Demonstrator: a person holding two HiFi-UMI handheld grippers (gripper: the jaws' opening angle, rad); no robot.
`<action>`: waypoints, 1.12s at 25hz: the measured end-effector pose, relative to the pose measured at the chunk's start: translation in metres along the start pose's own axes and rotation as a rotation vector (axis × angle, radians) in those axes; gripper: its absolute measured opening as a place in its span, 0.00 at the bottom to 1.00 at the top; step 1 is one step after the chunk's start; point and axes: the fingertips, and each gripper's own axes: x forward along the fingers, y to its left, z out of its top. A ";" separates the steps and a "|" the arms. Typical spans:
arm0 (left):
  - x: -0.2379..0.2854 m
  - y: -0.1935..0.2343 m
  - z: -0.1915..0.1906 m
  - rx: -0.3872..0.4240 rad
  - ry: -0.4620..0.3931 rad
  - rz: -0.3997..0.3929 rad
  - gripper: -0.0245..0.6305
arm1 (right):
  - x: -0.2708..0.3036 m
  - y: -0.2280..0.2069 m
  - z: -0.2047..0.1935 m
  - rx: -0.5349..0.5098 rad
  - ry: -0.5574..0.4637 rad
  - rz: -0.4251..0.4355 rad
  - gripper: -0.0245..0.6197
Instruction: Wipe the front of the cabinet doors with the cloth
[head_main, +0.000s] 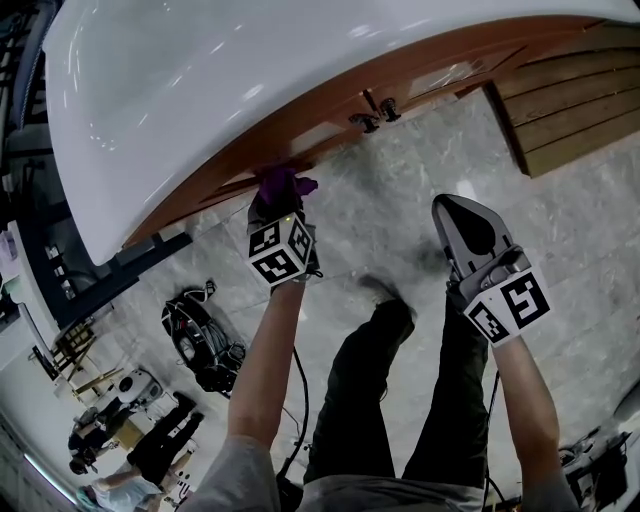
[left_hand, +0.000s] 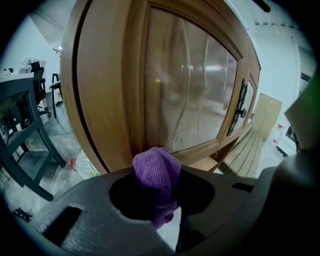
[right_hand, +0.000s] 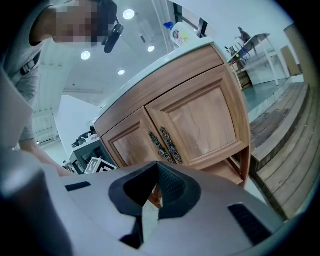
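A purple cloth (head_main: 285, 185) (left_hand: 157, 175) is pinched in my left gripper (head_main: 282, 200) (left_hand: 162, 200), which is shut on it. The cloth bulges out past the jaws and sits at the lower frame of the left wooden cabinet door (left_hand: 190, 90), touching or nearly touching it. Both doors (head_main: 330, 130) (right_hand: 200, 120) are closed, with dark ornate handles (head_main: 375, 110) (right_hand: 167, 142) at the middle. My right gripper (head_main: 465, 225) (right_hand: 152, 200) hangs back from the cabinet over the floor. Its jaws are shut with nothing between them.
A white countertop (head_main: 250, 80) overhangs the cabinet. Wooden planks (head_main: 570, 100) lie to the right. A dark chair (left_hand: 25, 130) and a plastic bottle (left_hand: 82, 165) are left of the cabinet. A cable bundle (head_main: 200, 340) lies on the floor; my legs (head_main: 400, 400) stand below.
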 end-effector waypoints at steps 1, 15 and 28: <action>0.000 -0.002 0.000 0.005 0.001 -0.002 0.18 | -0.001 -0.002 0.001 0.002 -0.002 -0.002 0.05; 0.016 -0.048 0.007 0.041 0.005 -0.052 0.18 | -0.017 -0.029 0.006 0.023 -0.016 -0.040 0.05; 0.030 -0.097 0.017 0.061 0.008 -0.096 0.18 | -0.038 -0.062 0.016 0.044 -0.034 -0.075 0.05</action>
